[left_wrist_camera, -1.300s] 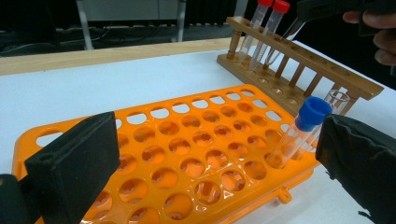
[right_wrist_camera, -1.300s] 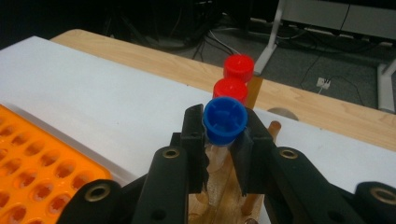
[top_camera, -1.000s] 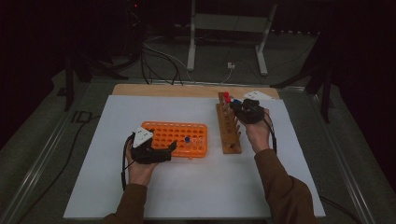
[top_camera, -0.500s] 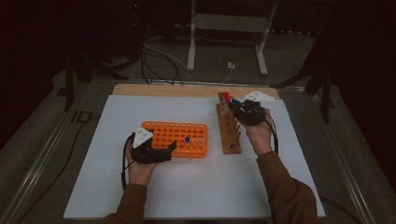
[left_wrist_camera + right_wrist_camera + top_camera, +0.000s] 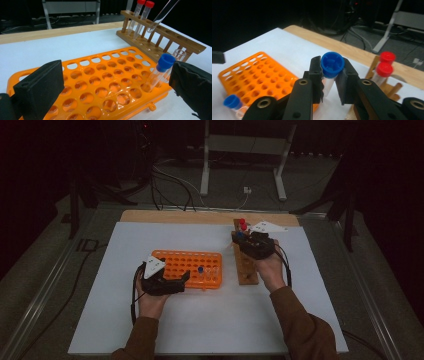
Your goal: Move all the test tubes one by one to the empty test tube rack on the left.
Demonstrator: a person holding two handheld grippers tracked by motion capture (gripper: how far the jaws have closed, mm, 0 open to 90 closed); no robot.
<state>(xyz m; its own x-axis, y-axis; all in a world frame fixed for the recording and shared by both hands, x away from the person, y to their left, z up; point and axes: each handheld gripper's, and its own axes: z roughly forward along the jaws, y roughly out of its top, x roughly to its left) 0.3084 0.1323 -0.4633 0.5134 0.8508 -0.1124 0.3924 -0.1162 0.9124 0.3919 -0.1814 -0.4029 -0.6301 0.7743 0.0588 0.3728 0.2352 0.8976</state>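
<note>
An orange tube rack (image 5: 187, 265) lies on the white sheet, with a blue-capped tube (image 5: 160, 72) and an uncapped clear tube (image 5: 178, 53) standing near its right end. My left gripper (image 5: 180, 279) rests at the rack's left end, its jaws wide apart on either side of the rack (image 5: 100, 75). To the right stands a wooden tube rack (image 5: 246, 267) with two red-capped tubes (image 5: 242, 223) at its far end. My right gripper (image 5: 247, 240) is shut on another blue-capped tube (image 5: 332, 65). That tube hangs tilted, its clear tip (image 5: 152, 27) just above the wooden rack (image 5: 170, 37).
The white sheet (image 5: 200, 325) covers most of the table, and a strip of bare wood (image 5: 175, 216) shows along the back. Behind the table, cables (image 5: 170, 180) and a metal stand's legs (image 5: 205, 175) are on the dark floor.
My right gripper has shifted slightly left and nearer with the blue-capped tube, staying over the wooden rack. The left gripper and the orange rack have not moved.
</note>
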